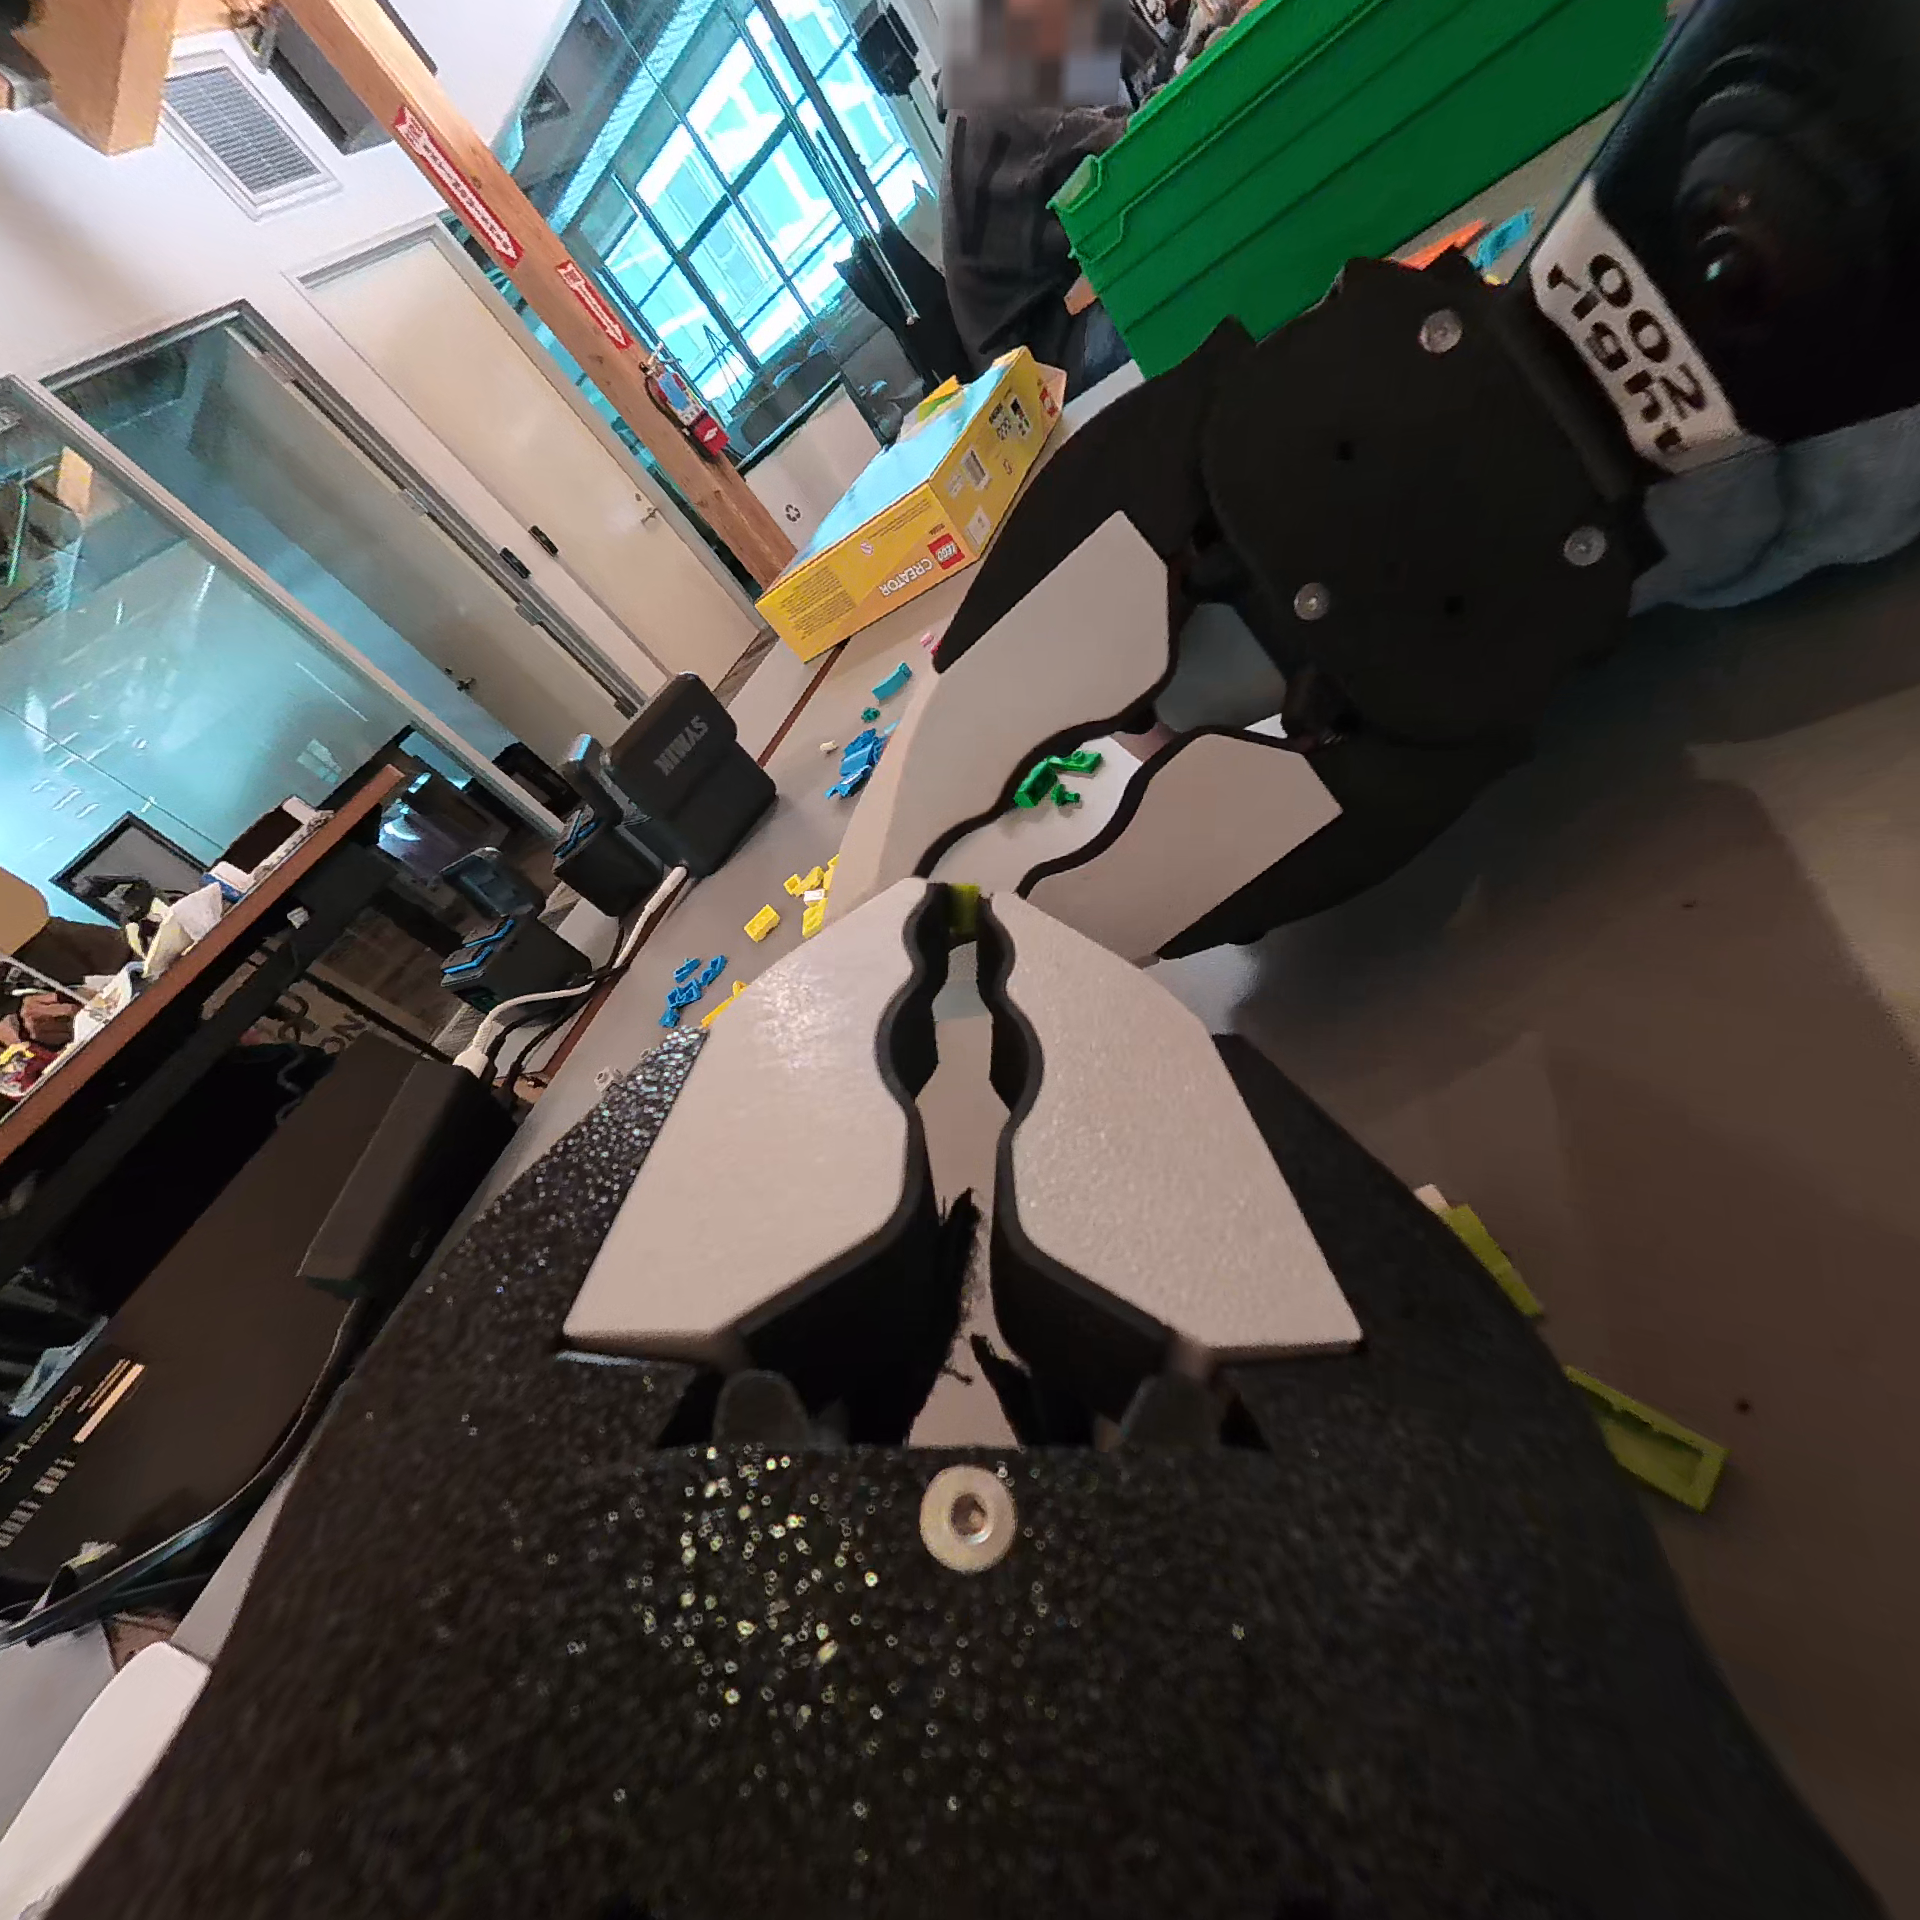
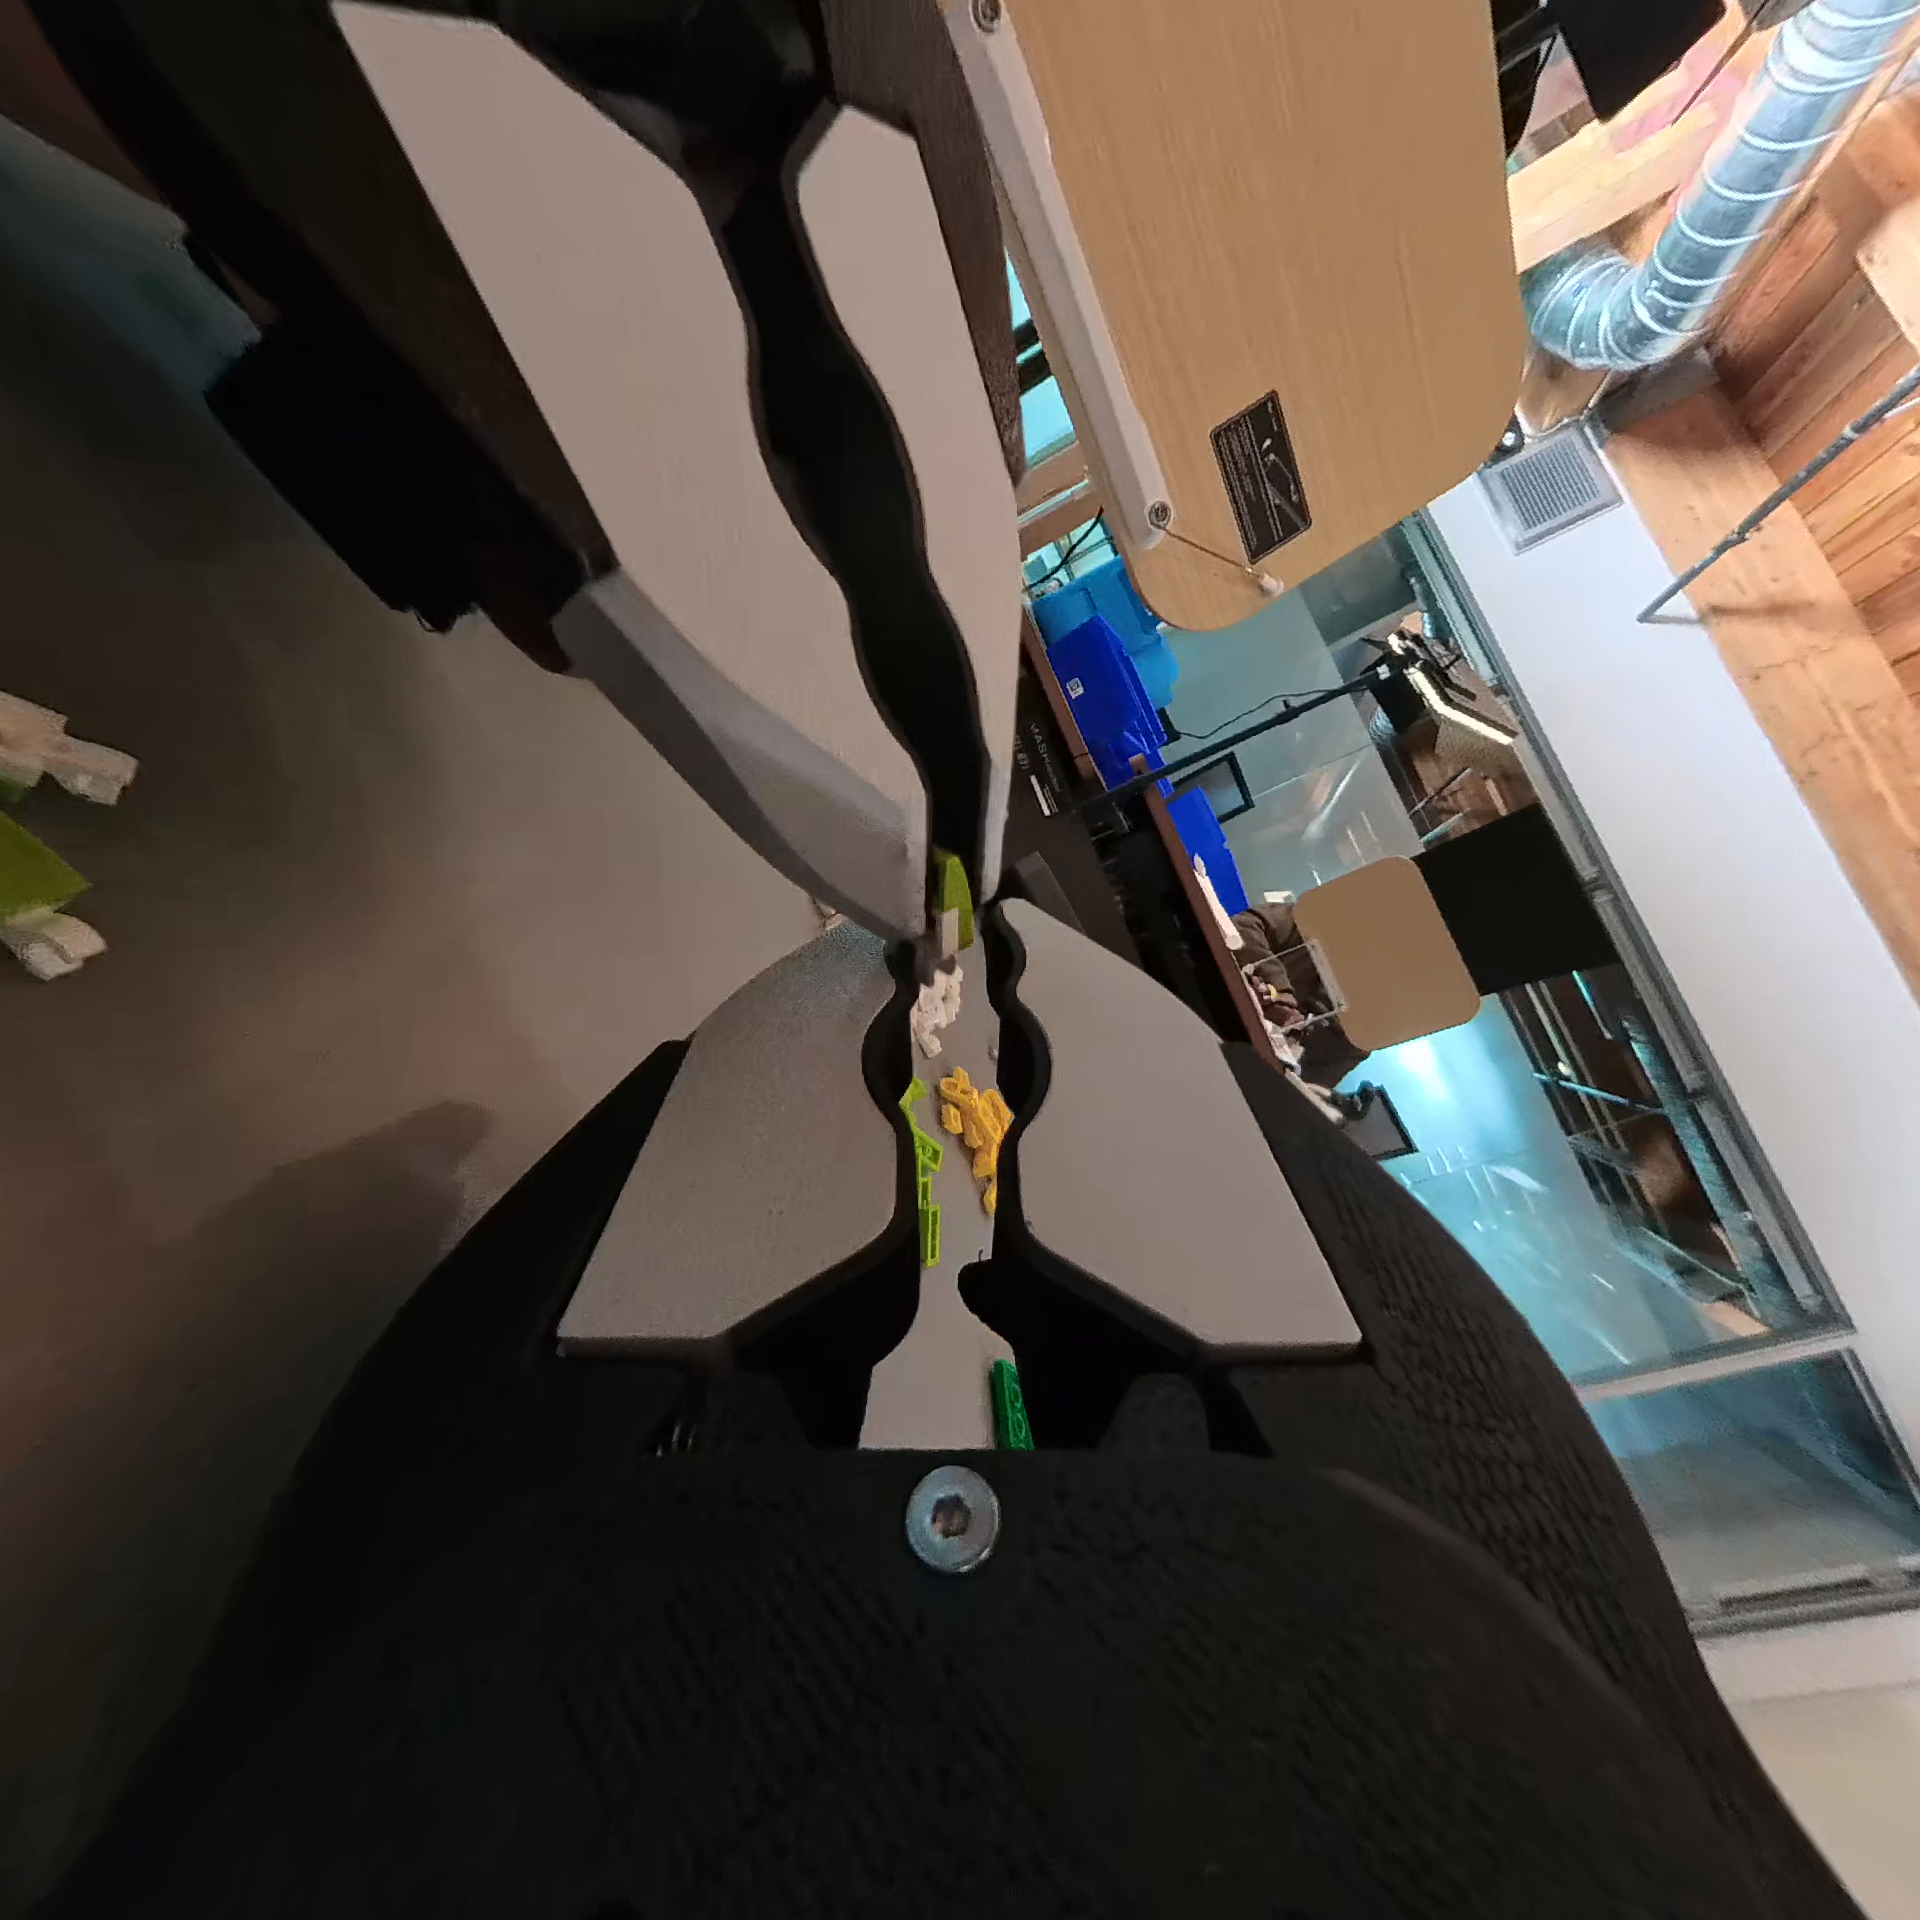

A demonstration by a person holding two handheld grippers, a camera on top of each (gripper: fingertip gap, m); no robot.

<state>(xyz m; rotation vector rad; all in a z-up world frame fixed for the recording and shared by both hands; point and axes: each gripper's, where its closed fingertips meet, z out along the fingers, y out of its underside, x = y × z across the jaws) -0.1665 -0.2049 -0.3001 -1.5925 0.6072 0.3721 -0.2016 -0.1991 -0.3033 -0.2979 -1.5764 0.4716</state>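
My left gripper (image 1: 958, 899) is shut on a small lime-green brick (image 1: 963, 902), pinched at the very fingertips above the grey table (image 1: 1558, 1091). In the right wrist view the left gripper (image 2: 961, 873) comes in from the top. The lime brick (image 2: 954, 888) there shows a small white piece (image 2: 941, 932) at its lower end. My right gripper (image 2: 948, 935) meets it tip to tip. Its fingers stand either side of the brick's lower end with a gap, so it is open. In the left wrist view the right gripper (image 1: 971, 878) comes in from the upper right with its fingers spread.
Loose bricks lie on the table: blue (image 1: 857, 758), yellow (image 1: 769, 920), green (image 1: 1055, 779), lime (image 1: 1652, 1444), also yellow (image 2: 977, 1127) and white (image 2: 935, 1013). A yellow box (image 1: 914, 520), a green bin (image 1: 1299, 187) and black cases (image 1: 691, 769) stand farther off. Less than 4 cm separates the two grippers' tips.
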